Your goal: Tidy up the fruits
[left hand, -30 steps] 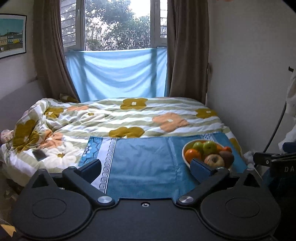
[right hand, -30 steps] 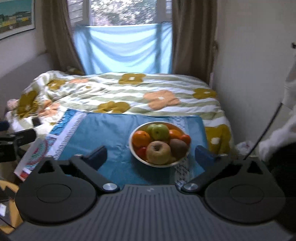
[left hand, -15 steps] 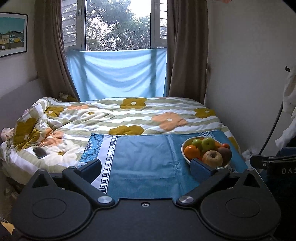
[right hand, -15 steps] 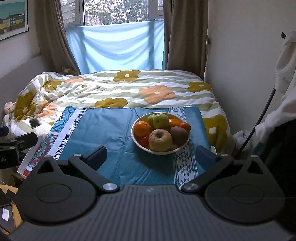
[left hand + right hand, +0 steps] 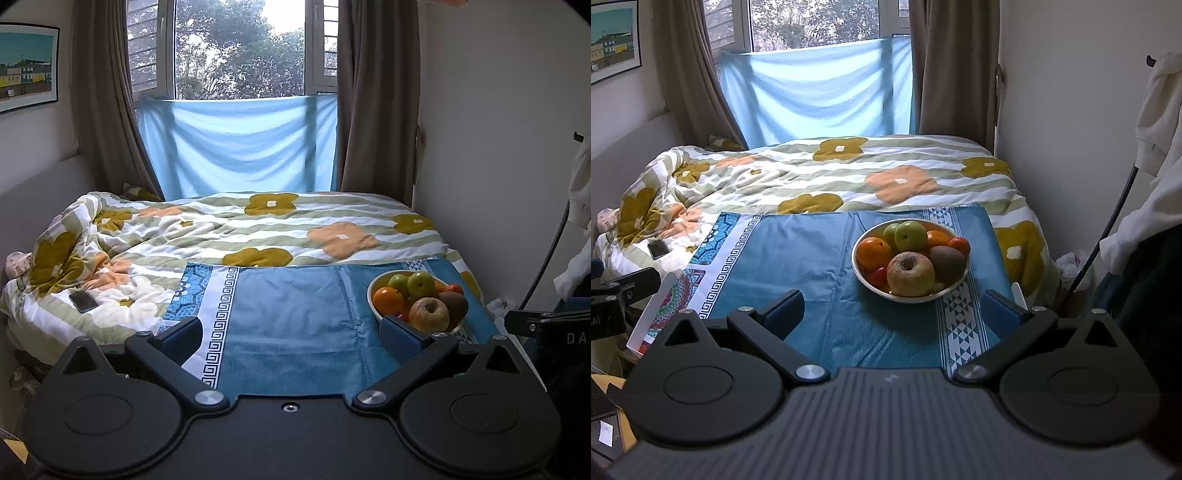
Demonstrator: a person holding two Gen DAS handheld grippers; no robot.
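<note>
Two tongs were in play, and both stood with their fingers spread wide and nothing between them. From the left wrist view, the left gripper (image 5: pixel 291 332) hung low over the near edge of the blue cloth (image 5: pixel 295 317), with bare cloth straight ahead of it; the bowl (image 5: pixel 373 291) sat off past its right finger, whose blue pad overlapped the bowl's near rim in the picture, though whether the two touched could not be told from that angle. In the bowl lay an orange (image 5: pixel 388 300), green apples (image 5: pixel 420 284), a russet apple (image 5: pixel 429 314) and a kiwi (image 5: pixel 453 304), all heaped together. A phone (image 5: pixel 83 301) lay on the flowered duvet (image 5: pixel 258 229), well out beyond the left finger. From the right wrist view, the right gripper (image 5: pixel 894 310) faced the bowl (image 5: pixel 857 266) almost head on, slightly right of its centre line and a little ahead of the fingertips, so the spread fingers seemed set to take a fruit or simply drawn back from the bowl. The russet apple (image 5: pixel 911 274) sat nearest, with the orange (image 5: pixel 874 252) to its left, the kiwi (image 5: pixel 947 264) to its right, and a small red fruit (image 5: pixel 879 276) tucked low in front. All the fruit seen lay inside the bowl and none on the cloth, which would fit either fruit gathered in or fruit waiting to be laid out.
</note>
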